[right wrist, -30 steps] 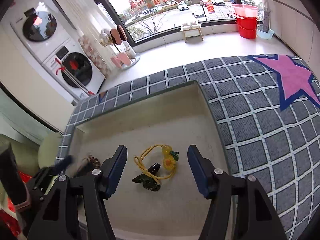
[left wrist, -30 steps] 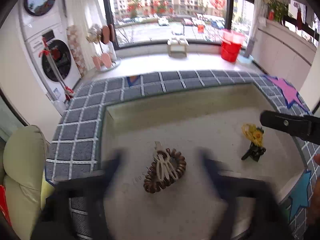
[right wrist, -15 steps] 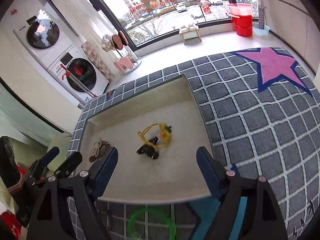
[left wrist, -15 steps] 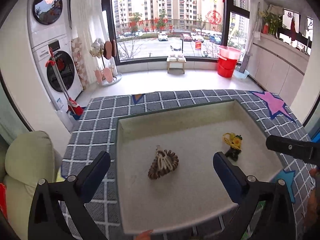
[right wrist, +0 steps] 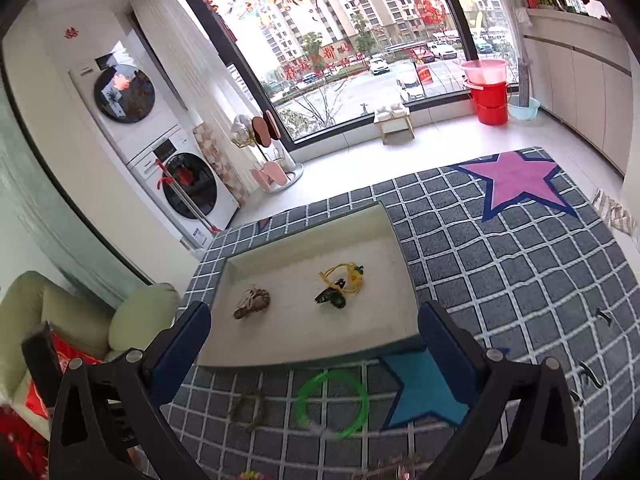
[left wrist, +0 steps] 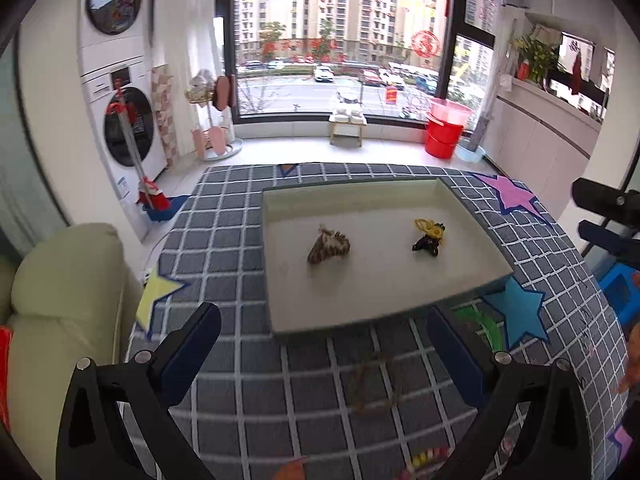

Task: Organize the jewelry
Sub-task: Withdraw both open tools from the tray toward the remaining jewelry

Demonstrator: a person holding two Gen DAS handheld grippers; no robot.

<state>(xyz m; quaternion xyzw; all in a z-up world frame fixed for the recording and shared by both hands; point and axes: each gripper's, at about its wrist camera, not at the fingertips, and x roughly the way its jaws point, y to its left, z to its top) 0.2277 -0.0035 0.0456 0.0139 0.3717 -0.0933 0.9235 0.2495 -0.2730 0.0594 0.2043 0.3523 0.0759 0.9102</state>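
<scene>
Cream tray (right wrist: 304,350) on grey rug (right wrist: 520,280) gridded in white, with pink star (right wrist: 516,178), blue star (right wrist: 424,384), yellow star (left wrist: 158,292). Brown beads (right wrist: 253,303); yellow cord (right wrist: 340,276) with black charm (right wrist: 332,298). Green ring (right wrist: 332,404). Red bucket (right wrist: 490,98).

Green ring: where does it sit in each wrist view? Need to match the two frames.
Left wrist: green ring shows only as a partial arc at lower right, on the mat just past the tray's near right corner, beside the blue star.
Right wrist: green ring is fully visible at lower centre, on the mat in front of the tray, left of the blue star.
Shared landmark: the blue star.
</scene>
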